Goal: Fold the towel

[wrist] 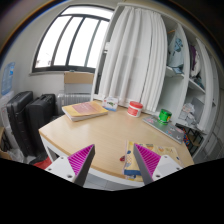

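Observation:
A tan towel [88, 110] with a pinkish edge lies in a flat, folded-looking stack at the far left of the light wooden table [105, 135]. My gripper [112, 150] is open and empty, held above the near part of the table, well short of the towel. The pink pads [80, 158] show on both fingers. A small colourful flat item [128, 160] lies on the table just inside the right finger; what it is cannot be told.
A red cup [134, 107] and a green cup [164, 116] stand at the far right of the table. Black chairs or cases [25, 118] are to the left. A window [70, 40], a white curtain [130, 50] and shelves [190, 70] lie beyond.

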A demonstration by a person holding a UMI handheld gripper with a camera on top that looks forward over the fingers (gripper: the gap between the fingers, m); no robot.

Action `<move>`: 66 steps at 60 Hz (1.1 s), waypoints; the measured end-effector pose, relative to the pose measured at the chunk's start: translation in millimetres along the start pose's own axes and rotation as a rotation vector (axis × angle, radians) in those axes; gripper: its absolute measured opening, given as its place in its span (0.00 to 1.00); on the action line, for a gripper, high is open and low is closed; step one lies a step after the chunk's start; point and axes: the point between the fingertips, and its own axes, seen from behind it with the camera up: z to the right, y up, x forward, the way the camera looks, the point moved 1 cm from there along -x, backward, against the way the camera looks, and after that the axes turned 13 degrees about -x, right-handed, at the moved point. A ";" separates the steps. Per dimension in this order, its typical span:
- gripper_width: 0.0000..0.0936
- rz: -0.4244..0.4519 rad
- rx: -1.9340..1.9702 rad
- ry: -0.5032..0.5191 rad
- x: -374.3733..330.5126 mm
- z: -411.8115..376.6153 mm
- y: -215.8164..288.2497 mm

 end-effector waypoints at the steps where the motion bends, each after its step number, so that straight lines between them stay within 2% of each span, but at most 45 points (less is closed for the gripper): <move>1: 0.86 -0.009 0.000 -0.018 7.5 10.4 -3.2; 8: 0.81 -0.091 0.006 -0.066 46.9 48.9 -34.2; 13: 0.61 -0.142 0.029 -0.065 64.1 59.2 -58.6; 16: 0.56 -0.173 0.047 -0.044 70.2 57.2 -70.9; 17: 0.54 -0.151 0.059 -0.033 71.6 55.8 -67.1; 20: 0.40 -0.119 0.086 -0.004 72.7 50.3 -68.0; 23: 0.21 -0.099 0.108 0.028 73.1 45.4 -68.0; 26: 0.08 -0.097 0.100 -0.004 75.0 54.5 -71.7; 33: 0.05 -0.069 0.058 -0.022 79.1 53.8 -70.2; 40: 0.03 -0.040 0.117 0.017 72.9 59.3 -59.6; 49: 0.03 0.037 0.268 0.026 49.1 104.8 -31.3; 54: 0.03 0.064 0.335 -0.021 37.9 155.0 -38.5; 59: 0.04 0.024 0.368 -0.100 45.1 194.7 -64.1; 66: 0.04 -0.112 0.342 -0.164 57.8 230.2 -127.0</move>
